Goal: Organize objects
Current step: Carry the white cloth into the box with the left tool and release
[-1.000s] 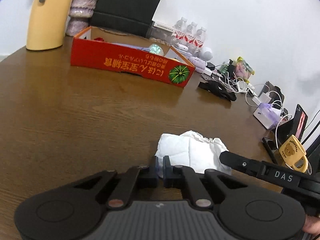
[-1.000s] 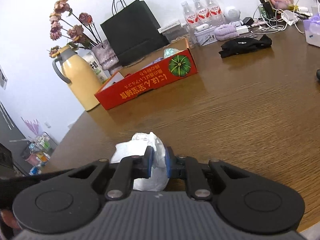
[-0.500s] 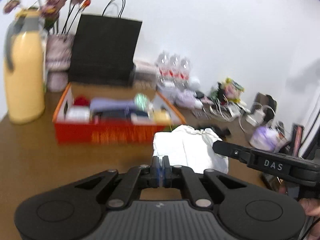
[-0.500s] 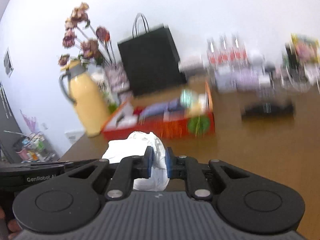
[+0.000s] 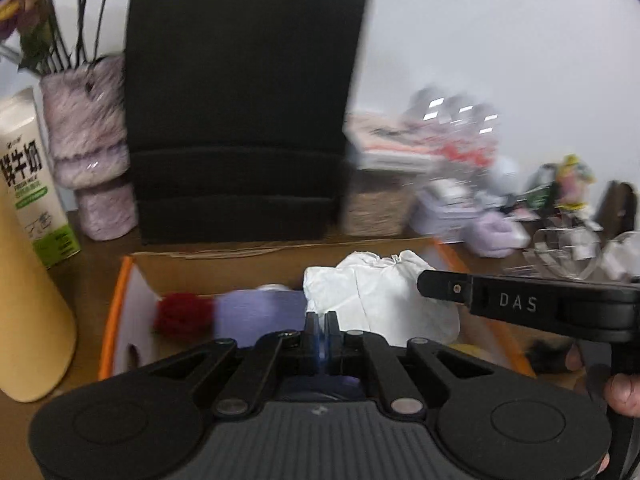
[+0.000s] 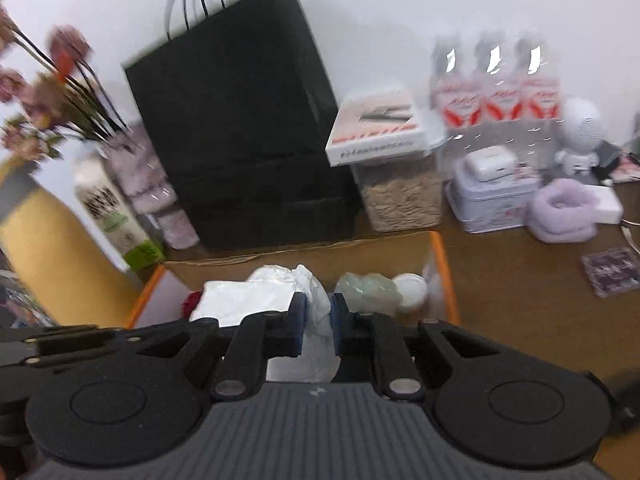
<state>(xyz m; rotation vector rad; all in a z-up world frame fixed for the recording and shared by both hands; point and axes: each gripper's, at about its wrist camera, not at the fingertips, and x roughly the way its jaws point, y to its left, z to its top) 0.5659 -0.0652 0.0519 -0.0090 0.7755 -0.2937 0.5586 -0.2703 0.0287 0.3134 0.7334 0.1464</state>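
Right gripper point(image 6: 318, 322): clamped on white cloth bundle point(image 6: 280, 294). Left gripper point(image 5: 321, 330): pinched tight on the bundle's other edge. Bundle: suspended over orange-rimmed cardboard box point(image 6: 440, 264). Behind box, along tabletop's wall edge: black paper bag point(image 6: 240, 132), water bottles point(image 6: 496, 88).

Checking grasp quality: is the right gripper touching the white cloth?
Touching. The right wrist view shows the right gripper with both pads pressed against the white cloth bunched between them.
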